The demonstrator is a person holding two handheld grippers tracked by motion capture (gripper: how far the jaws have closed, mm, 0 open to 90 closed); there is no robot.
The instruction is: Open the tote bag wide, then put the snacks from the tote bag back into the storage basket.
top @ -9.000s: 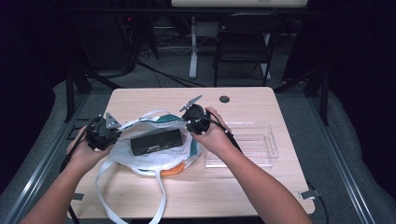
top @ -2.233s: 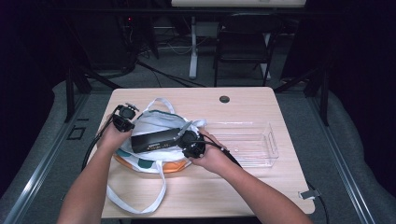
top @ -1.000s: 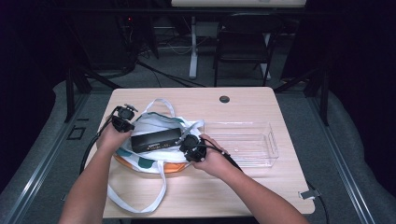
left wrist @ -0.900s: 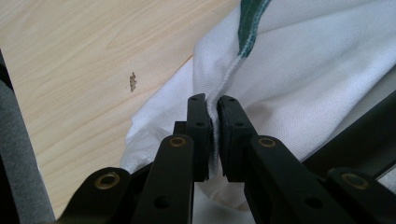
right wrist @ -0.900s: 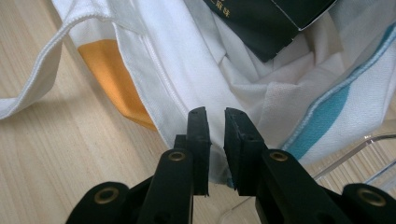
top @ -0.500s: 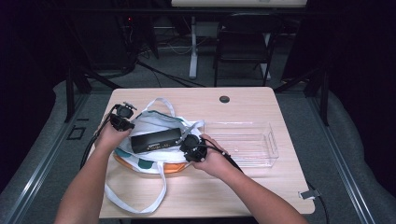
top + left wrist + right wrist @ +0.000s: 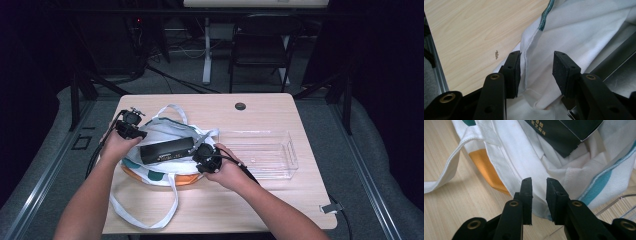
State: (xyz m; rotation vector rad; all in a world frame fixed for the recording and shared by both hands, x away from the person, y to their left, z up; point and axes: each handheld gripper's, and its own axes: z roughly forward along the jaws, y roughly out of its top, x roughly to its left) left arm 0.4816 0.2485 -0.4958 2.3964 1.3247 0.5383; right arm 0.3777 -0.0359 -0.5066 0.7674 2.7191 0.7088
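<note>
1. White cloth, banded with teal and orange, was the tote bag [image 7: 165, 165] lying flat on the near left of the wooden tabletop [image 7: 260, 107], its handle loop trailing toward the near edge; a black box [image 7: 166, 149] rested across its mouth, seemingly half in, so the bag's edges needed holding apart.
2. The left tool [image 7: 536, 67] sat at the bag's far left edge. Its jaws had just been opening and stood apart, the hem [image 7: 525, 62] hanging loose between them, no longer pinched.
3. The right tool [image 7: 539, 186] sat at the bag's near right corner, jaws opened only slightly, a narrow gap showing, with cloth just beyond them; no grip that I could see.
4. A clear plastic tray [image 7: 290, 150] waited just right of the bag.
5. Both forearms reached in from the near side, hands low, the tools angled toward the box from either end.
</note>
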